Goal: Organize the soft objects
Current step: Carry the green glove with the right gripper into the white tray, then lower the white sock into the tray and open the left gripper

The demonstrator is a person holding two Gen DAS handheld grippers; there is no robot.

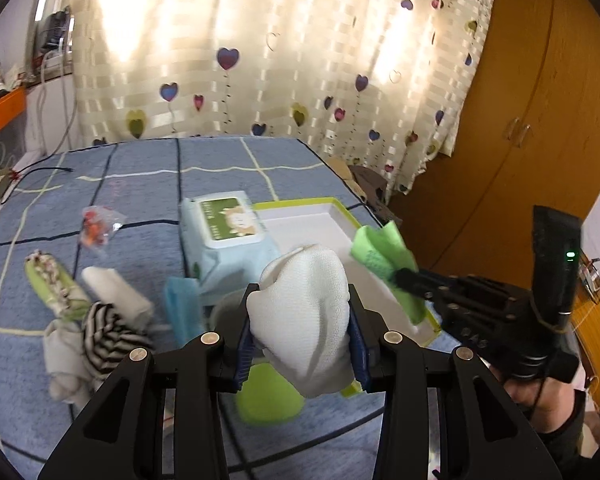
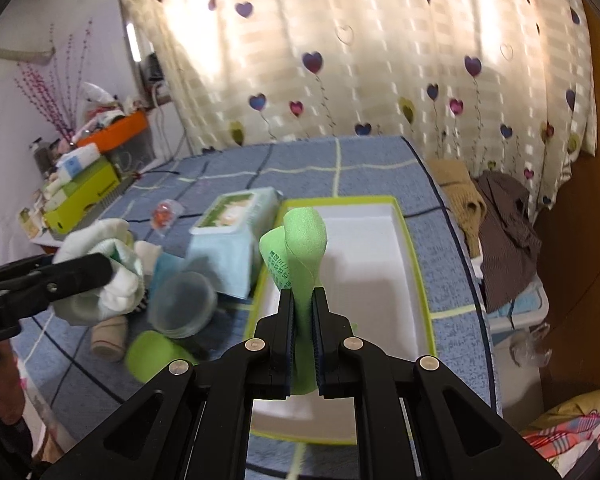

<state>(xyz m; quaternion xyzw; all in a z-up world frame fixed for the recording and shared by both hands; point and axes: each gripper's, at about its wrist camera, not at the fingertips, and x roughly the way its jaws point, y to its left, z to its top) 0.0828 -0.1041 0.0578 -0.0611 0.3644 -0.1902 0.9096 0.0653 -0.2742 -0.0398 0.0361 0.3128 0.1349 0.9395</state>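
With each hand-held gripper pinching cloth, the left (image 1: 300, 320) a white bundle (image 1: 304, 300), the right (image 2: 302, 316) a thin green cloth (image 2: 300, 248), the green one could slip out before reaching the far tray (image 2: 404, 240).

Two black hand-held grippers, each with blue-padded fingers

The left gripper (image 1: 302, 312) had matt black angular arms with cut-out openings, four round silver screw heads and ribbed blue pads (image 1: 242, 354) inside its fingers; the right gripper (image 2: 302, 312) was built alike, with the same silver screws and blue pads (image 2: 289, 332). From the left wrist view, the right one carried a black upright handle with a small green light, and a dark sleeve (image 1: 560, 440) showed below it
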